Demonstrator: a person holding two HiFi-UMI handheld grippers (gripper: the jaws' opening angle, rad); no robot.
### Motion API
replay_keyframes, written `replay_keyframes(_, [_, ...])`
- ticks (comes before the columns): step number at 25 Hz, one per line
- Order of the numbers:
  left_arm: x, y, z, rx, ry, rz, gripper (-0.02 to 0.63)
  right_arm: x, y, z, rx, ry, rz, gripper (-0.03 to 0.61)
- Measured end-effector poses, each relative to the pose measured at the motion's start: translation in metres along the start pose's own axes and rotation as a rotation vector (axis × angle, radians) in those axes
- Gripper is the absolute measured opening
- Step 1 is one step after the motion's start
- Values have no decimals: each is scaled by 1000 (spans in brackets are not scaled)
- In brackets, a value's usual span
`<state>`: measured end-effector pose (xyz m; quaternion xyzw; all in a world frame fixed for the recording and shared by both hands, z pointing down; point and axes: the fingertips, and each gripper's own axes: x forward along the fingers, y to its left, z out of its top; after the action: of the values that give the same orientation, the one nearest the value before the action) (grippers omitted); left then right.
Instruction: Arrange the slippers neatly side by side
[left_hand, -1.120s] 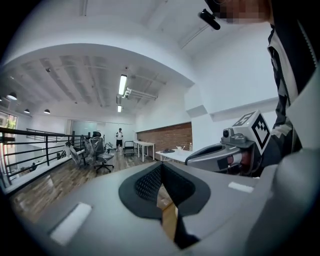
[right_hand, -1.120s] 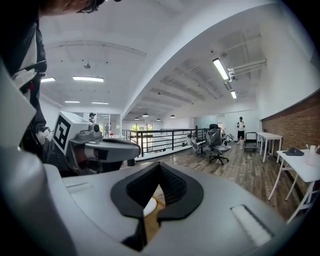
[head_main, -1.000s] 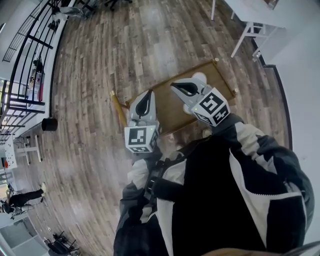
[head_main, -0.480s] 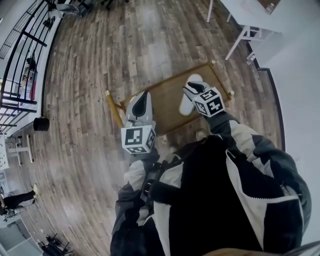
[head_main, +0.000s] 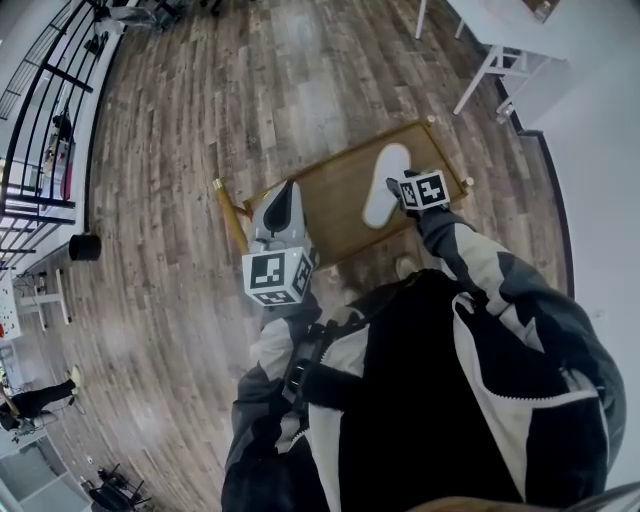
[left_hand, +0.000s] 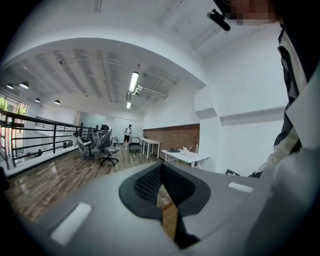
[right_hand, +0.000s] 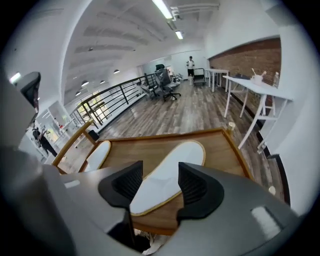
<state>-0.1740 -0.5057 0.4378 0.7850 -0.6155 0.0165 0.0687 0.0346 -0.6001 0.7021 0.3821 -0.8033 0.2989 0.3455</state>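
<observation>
As right gripper (right_hand: 156, 182) fingers just opened, slipper (right_hand: 172, 160) lies between; left gripper (left_hand: 161, 189) closed

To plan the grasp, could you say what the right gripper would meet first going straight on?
Probably the nearer slipper, framed untouched between the right gripper's jaws, which have just been opening; depth is unclear.

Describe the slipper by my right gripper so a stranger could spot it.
A rimmed wooden board lies on the plank floor, with two white slippers on it. This slipper lies mid-board, between the right gripper's jaws, which have just been opening; the other slipper hugs the board's edge.
</observation>
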Motion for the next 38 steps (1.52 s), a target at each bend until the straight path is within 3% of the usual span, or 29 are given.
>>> replay_keyframes(4, [0, 2, 0, 9, 12, 11, 18, 16, -27, -15, 71, 65, -34, 219])
replay_keyframes(11, [-7, 9, -7, 13, 38, 48, 18, 38, -36, -17, 174, 106, -21, 225])
replay_keyframes(24, [-22, 17, -22, 3, 81, 111, 18, 72, -28, -27, 235, 189, 19, 209])
replay_keyframes(30, [-24, 17, -23, 2, 83, 118, 18, 79, -23, -33, 217, 206, 23, 163])
replay_keyframes(33, [-22, 16, -23, 5, 85, 114, 18, 80, -21, -34, 204, 220, 21, 79])
replay_keyframes(38, [-19, 11, -24, 8, 90, 103, 18, 81, -21, -36, 201, 229, 23, 33])
